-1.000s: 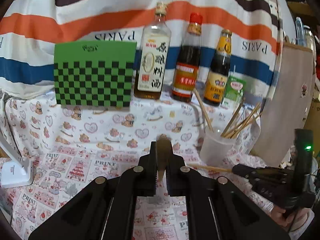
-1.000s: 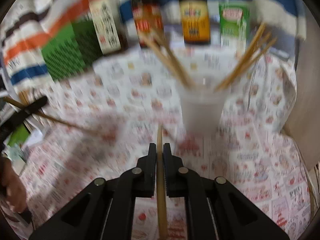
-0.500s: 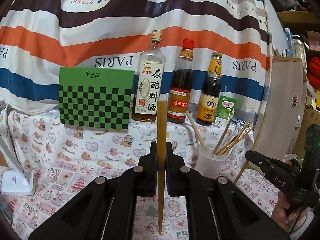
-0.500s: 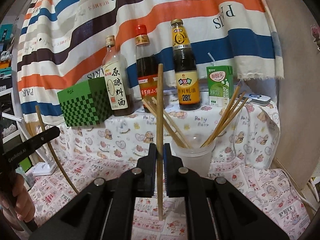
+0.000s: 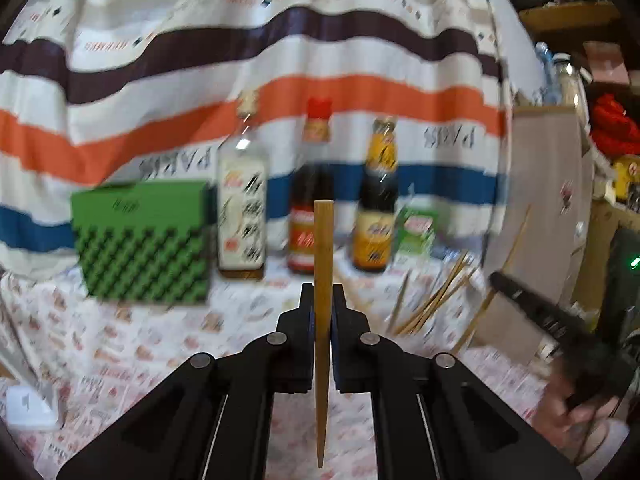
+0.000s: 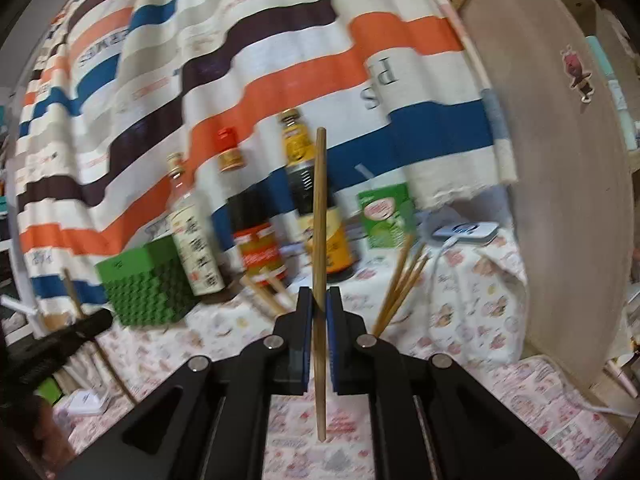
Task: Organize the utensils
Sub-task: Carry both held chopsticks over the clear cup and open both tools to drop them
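Now left gripper (image 5: 323, 300) pinches chopstick (image 5: 322, 280) upright between pads, blunt end up. Right gripper (image 6: 319, 304) likewise clamps second chopstick (image 6: 319, 240) upright. Other chopsticks (image 6: 402, 284) stand near table's right edge, ahead. Since earlier frames both grippers rose; cup dropped from view; left view blurred.
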`<state>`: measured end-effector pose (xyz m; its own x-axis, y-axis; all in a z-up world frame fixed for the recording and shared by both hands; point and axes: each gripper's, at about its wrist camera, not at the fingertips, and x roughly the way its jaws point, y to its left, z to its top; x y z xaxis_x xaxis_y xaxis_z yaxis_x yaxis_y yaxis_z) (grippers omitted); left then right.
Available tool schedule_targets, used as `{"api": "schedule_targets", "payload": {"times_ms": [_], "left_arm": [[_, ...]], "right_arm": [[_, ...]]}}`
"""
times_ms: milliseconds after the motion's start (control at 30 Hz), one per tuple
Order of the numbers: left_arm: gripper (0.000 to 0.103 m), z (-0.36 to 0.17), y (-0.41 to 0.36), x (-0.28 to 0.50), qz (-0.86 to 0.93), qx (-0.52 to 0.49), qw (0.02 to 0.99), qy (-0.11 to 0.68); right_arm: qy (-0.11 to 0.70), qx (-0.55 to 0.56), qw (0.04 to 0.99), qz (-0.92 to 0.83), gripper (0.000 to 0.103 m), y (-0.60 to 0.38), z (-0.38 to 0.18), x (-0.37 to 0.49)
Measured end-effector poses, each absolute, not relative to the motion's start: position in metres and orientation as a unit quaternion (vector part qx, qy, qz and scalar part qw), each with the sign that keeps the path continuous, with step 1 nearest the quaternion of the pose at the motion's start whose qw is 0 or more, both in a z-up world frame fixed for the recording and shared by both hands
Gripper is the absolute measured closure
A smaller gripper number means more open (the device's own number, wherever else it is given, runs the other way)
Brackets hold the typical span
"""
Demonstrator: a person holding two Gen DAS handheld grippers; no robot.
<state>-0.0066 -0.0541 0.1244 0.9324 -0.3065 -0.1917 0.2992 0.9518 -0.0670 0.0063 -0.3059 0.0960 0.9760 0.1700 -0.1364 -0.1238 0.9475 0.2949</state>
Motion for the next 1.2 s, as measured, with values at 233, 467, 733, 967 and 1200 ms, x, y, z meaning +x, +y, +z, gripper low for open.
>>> {"api": "schedule_targets", "payload": {"times_ms": [233, 467, 733, 967, 1200], "left_arm": [[0.097, 0.170, -0.074, 0.025, -0.173, -0.080, 0.979, 0.068], [0.097, 0.189, -0.092, 0.064, -0.160, -0.085, 0.983, 0.026], [0.097, 0.180, -0.113, 0.113, -0.181, -0.106, 0.976, 0.057], [0.097, 0.141, -0.142, 0.134, -0.185, -0.062, 0.975, 0.104], [0.097, 0.108, -0.151, 0.156, -0.191, -0.057, 0.967, 0.160]], "right_arm": [[0.031, 0.154, 0.987, 0.043, 0.097, -0.315, 0.132, 0.037], [0.061, 0.170, 0.983, 0.022, 0.097, -0.321, 0.102, 0.081], [0.163, 0.166, 0.969, 0.075, 0.097, -0.323, 0.073, 0.105], [0.194, 0.182, 0.961, 0.077, 0.095, -0.331, 0.063, 0.112], [0.206, 0.188, 0.957, 0.078, 0.095, -0.333, 0.060, 0.115]]}}
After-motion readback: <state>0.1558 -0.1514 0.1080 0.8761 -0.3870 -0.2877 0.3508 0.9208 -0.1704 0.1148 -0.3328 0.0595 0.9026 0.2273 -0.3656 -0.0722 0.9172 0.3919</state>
